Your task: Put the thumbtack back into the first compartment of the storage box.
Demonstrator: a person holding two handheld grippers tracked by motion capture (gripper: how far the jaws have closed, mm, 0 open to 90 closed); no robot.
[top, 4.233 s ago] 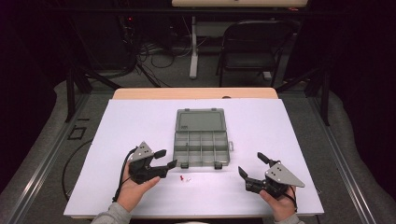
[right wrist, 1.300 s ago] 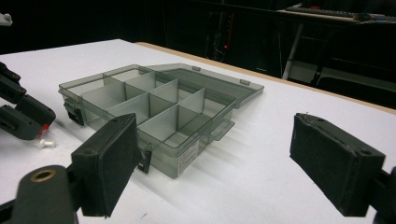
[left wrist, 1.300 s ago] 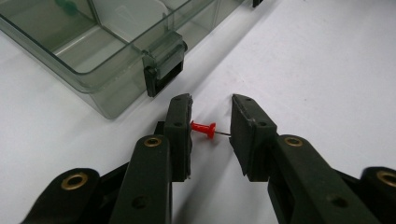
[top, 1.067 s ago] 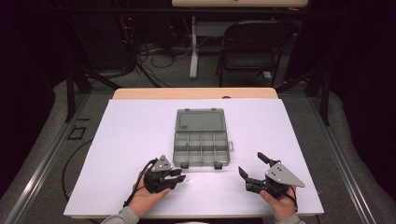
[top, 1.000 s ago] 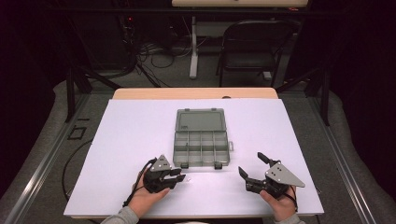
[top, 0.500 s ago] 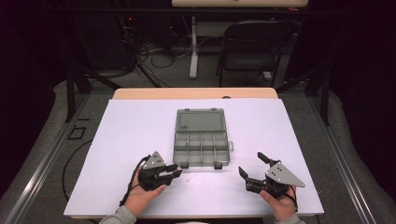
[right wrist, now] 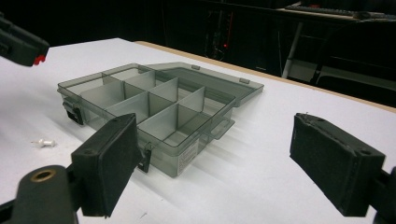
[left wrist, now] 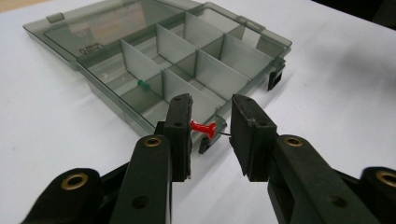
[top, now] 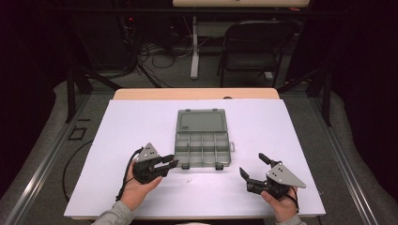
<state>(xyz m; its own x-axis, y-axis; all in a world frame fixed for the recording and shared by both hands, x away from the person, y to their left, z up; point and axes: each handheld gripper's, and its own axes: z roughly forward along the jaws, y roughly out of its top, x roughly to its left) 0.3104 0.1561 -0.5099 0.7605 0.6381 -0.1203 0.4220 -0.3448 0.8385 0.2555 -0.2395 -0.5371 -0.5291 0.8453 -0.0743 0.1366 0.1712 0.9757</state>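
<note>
Black hand-held grippers (top: 171, 163), grey three-cornered plates, grey sleeve (top: 112, 216)

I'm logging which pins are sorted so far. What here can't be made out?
- Red pushpin, left gripper view: tip hidden behind the left tool's right pad.
- Green pin in the organizer box: too small to identify.
- White pushpin, high view: a speck.

No text can be read for certain. The organizer box (left wrist: 159, 60) has small embossed lettering on its open lid, too blurred to make out
</note>
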